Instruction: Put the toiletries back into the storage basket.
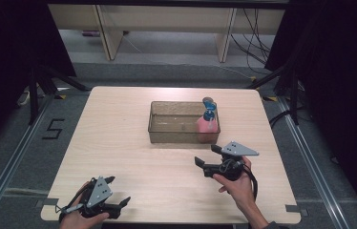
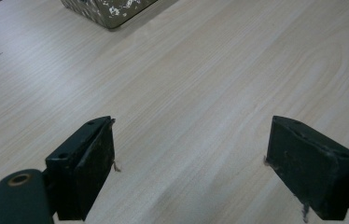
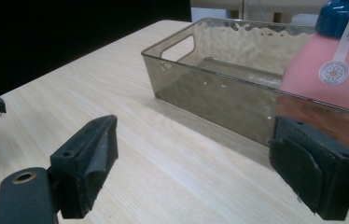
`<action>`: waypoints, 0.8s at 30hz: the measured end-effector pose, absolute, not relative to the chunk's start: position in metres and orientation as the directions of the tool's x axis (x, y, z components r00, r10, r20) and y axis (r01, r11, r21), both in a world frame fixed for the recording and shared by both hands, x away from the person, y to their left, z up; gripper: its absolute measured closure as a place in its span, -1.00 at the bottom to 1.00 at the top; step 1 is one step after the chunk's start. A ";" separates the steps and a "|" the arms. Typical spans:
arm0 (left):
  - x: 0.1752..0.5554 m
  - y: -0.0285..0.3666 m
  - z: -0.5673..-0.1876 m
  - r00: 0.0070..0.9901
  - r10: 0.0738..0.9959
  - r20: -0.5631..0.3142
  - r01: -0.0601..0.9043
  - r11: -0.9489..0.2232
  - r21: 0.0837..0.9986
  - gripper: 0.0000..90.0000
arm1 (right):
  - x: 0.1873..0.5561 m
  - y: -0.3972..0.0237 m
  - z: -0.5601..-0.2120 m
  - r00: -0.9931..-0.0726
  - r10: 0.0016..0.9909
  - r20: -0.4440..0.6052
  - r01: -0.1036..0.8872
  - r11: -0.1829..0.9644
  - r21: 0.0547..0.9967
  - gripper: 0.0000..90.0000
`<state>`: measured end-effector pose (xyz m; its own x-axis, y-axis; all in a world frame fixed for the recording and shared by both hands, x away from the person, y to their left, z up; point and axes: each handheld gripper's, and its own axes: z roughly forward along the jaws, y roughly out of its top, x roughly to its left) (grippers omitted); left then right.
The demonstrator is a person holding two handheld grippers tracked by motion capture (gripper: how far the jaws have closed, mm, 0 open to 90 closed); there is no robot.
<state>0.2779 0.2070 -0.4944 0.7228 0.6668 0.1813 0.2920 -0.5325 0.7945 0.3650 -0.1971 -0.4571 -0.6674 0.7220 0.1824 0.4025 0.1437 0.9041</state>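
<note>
A clear smoky plastic bin (image 1: 160, 125) sits a little past the middle of the wooden table (image 1: 119, 143). A pink bottle with a blue cap (image 1: 207, 122) stands upright in the bin's right end. In the right gripper view the bin (image 3: 210, 95) and the bottle (image 3: 331, 77) lie just ahead. My right gripper (image 1: 207, 154) is open, close in front of the bin's near right corner, jaws apart with nothing between them (image 3: 189, 172). My left gripper (image 1: 118, 191) is open near the table's front left edge, over bare wood (image 2: 189, 170).
The bin's corner (image 2: 109, 11) shows at the top of the left gripper view. Dark curtains and stand legs (image 1: 38, 86) flank the table. Wooden furniture legs (image 1: 107, 33) and cables (image 1: 253, 43) are on the floor beyond. A "5" mark (image 1: 52, 129) lies on the floor at left.
</note>
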 end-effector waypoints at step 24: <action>0.274 0.208 -0.493 0.724 0.664 0.187 0.277 -0.528 0.803 -0.67 | 0.347 -0.197 -0.463 -0.686 0.711 0.158 0.389 0.175 0.904 -0.63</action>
<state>0.2741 0.2075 -0.4929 0.7237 0.6643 0.1869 0.2774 -0.5280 0.8027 0.3475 -0.1972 -0.4633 -0.6856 0.7106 0.1578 0.3895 0.1750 0.9043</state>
